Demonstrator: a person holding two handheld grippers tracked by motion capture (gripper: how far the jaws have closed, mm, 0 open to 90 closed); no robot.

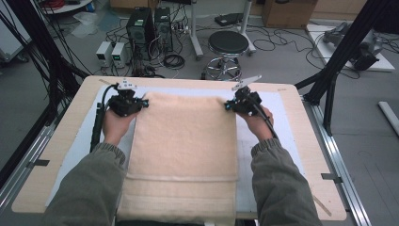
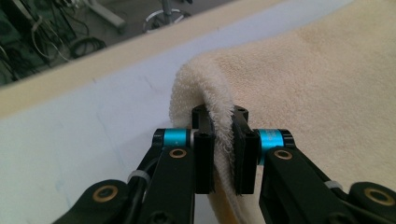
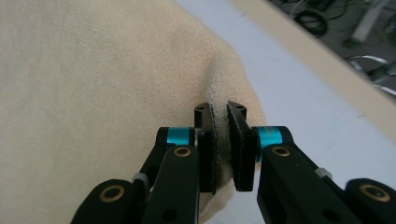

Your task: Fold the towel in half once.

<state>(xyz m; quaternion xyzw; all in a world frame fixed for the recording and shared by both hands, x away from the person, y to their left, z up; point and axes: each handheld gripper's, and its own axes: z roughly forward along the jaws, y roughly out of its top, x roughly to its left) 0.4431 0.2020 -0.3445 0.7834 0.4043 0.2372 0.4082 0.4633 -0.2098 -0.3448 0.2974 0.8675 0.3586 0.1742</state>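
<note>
Clearly, in the high view a cream towel [image 1: 183, 150] lies lengthwise down the middle of the frame on a pale mat [image 1: 277, 122] that covers the wooden table [image 1: 306, 141], its near end reaching the bottom edge with a fold line across it low in the frame. The left gripper [image 1: 141, 102] sits at the towel's far left corner, left of centre in the upper half, and the right gripper [image 1: 229, 105] at the far right corner, right of centre. Each hand takes one far corner, which I judge keeps the far edge straight and level for folding or pulling the cloth. From this height the jaws are too small to read.

Closer in, the left gripper view supplies that: the left gripper [image 2: 224, 147], low in the centre of the frame, has its two black jaws nearly closed on the towel's [image 2: 327, 93] edge, the terry hem pinched between the pads and humped up above them. The mat [image 2: 93, 130] fills the left of the frame, so the corner is lifted slightly off it.

Likewise, in the right gripper view the right gripper [image 3: 223, 147], low and central, pinches the towel's [image 3: 93, 93] corner, a thin strip of cloth showing in the narrow gap. The mat [image 3: 299, 93] lies to the right, the cloth to the left.
</note>
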